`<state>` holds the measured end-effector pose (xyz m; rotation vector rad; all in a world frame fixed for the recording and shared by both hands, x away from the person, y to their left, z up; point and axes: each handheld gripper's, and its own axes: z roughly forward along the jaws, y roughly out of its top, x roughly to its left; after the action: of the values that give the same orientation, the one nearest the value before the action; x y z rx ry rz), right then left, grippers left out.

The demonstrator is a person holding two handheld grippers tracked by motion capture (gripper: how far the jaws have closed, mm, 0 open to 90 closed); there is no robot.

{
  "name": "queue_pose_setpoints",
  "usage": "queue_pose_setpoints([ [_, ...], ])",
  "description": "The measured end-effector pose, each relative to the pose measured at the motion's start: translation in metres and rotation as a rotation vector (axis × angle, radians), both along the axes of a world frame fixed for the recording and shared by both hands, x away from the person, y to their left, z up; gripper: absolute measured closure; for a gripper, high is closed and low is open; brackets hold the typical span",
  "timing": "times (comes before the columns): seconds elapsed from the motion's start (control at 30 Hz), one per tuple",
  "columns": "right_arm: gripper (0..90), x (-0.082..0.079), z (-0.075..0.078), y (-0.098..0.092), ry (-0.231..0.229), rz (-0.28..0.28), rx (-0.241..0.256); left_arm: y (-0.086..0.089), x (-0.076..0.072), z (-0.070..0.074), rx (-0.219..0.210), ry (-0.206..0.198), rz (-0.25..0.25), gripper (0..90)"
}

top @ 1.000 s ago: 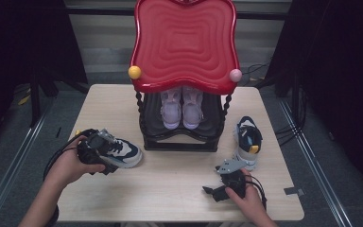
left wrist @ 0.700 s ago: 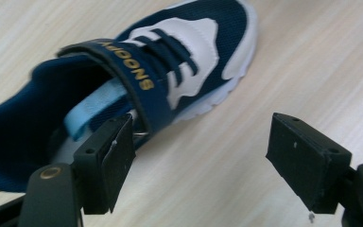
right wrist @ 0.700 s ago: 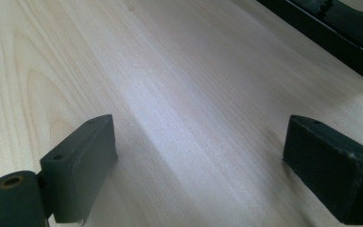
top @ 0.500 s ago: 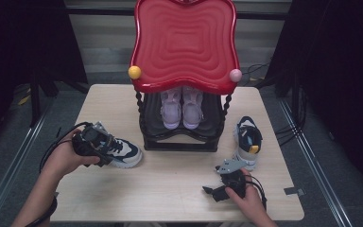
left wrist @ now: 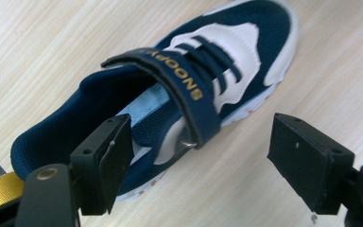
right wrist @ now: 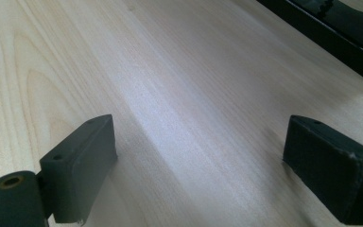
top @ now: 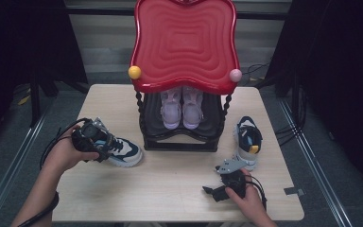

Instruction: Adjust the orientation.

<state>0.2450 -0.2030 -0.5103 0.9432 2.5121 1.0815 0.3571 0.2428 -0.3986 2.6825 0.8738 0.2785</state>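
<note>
Pale wood worktop (top: 170, 189) carries everything. At its back centre stands a black rack (top: 179, 137) w/ twisted posts, topped by a big red wavy tray (top: 185, 42); a yellow ball (top: 134, 72) sits at the tray's front left corner, a pink ball (top: 235, 75) at the front right. On the rack's shelf under the tray: a pair of pale pink shoes (top: 181, 108), side by side, toes toward the person.

Left of the rack lies a navy/white sneaker (top: 120, 150), on its sole, toe pointing right. In the left claw view the same sneaker (left wrist: 189, 94) shows a navy strap w/ gold lettering across the laces and a yellow heel tab at bottom left.

Right of the rack, a second navy sneaker (top: 248, 139) w/ a yellow patch, toe toward the person, just beside the rack.

Left claw (top: 94, 142), held in the left hand (top: 66, 153), sits over the heel end of the left sneaker. Its jaws are spread apart: one pad is over the shoe's opening near the heel collar, the other is out over bare worktop beside the shoe; can't tell if a pad touches the shoe.

Right claw (top: 212, 191), in the right hand (top: 250, 201), is low at the front right of the worktop, pointing left, near the second sneaker. Jaws wide apart, bare wood between them; rack's black base at the top right corner of the right claw view.
</note>
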Motion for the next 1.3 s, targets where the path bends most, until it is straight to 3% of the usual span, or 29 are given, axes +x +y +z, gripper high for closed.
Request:
queue_pose_setpoints([
  [0.1,9.6,0.000,0.000,0.000,0.000,0.000,0.000,0.001,0.002,-0.011,0.036,0.026,-0.008,24.0],
  [0.17,9.6,0.000,0.000,0.000,0.000,0.000,0.000,0.002,0.003,-0.013,0.024,0.016,0.013,28.3],
  [0.23,9.6,0.000,0.000,0.000,0.000,0.000,0.000,0.002,0.002,-0.011,0.057,0.000,0.009,42.8],
  [0.37,9.6,0.000,0.000,0.000,0.000,0.000,0.000,-0.002,-0.003,-0.004,0.090,0.057,-0.013,63.8],
  [0.5,9.6,0.000,0.000,0.000,0.000,0.000,0.000,-0.007,-0.011,-0.001,0.080,0.095,-0.024,75.0],
  [0.6,9.6,0.000,0.000,0.000,0.000,0.000,0.000,-0.007,-0.017,0.001,0.055,0.126,0.006,80.0],
  [0.7,9.6,0.000,0.000,0.000,0.000,0.000,0.000,-0.006,-0.022,0.001,0.052,0.128,0.058,81.2],
  [0.73,9.6,0.000,0.000,0.000,0.000,0.000,0.000,-0.006,-0.024,0.001,0.032,0.147,0.080,81.2],
  [0.83,9.6,0.000,0.000,0.000,-0.001,0.000,0.000,-0.009,-0.028,0.001,-0.008,0.174,0.096,80.9],
  [0.9,9.6,0.000,0.000,0.000,0.000,0.000,0.000,-0.012,-0.030,0.001,0.000,0.173,0.079,79.2],
  [0.93,9.6,0.000,0.000,0.000,0.000,0.000,0.000,-0.013,-0.030,0.001,-0.006,0.183,0.069,75.8],
  [1.0,9.6,0.000,0.000,0.000,0.000,0.000,0.000,-0.012,-0.030,0.001,-0.005,0.165,0.060,68.3],
  [1.17,9.6,0.000,0.000,0.000,0.000,0.000,0.000,-0.007,-0.030,0.000,0.031,0.161,0.033,53.0],
  [1.3,9.6,0.000,0.000,0.000,0.000,0.000,0.000,-0.001,-0.031,-0.001,0.038,0.169,0.061,45.7],
])
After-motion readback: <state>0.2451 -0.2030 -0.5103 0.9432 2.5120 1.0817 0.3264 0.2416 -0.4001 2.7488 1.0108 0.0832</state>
